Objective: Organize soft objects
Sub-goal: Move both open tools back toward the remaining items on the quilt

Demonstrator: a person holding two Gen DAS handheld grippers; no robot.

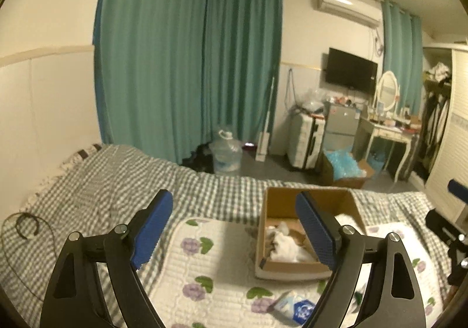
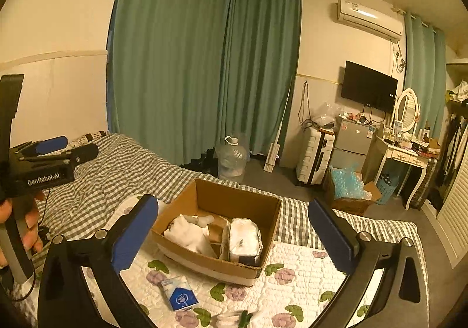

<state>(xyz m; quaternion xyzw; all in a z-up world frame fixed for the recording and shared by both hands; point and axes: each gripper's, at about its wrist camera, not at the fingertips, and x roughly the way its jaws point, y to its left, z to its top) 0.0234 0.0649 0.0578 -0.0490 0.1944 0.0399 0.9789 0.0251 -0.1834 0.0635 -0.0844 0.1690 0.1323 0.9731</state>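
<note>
1. The open brown cardboard box point(image 2: 218, 228) sits on the white quilted mat with purple flowers point(image 2: 295, 257), ahead of and below the right tool point(image 2: 234, 234); its near wall lies between the blue pads.
2. Inside, a white soft cloth bundle point(image 2: 187, 233) lies left of a cardboard divider and a white wrapped pack point(image 2: 244, 240) right of it.
3. A small blue-and-white tissue packet point(image 2: 179, 293) lies on the mat just before the box.
4. Both tools stand wide with nothing between the pads; the left tool point(image 1: 234, 231) hovers left of the box, tilted slightly downward.
5. A hand point(image 2: 27, 225) grips the left tool's handle.
</note>
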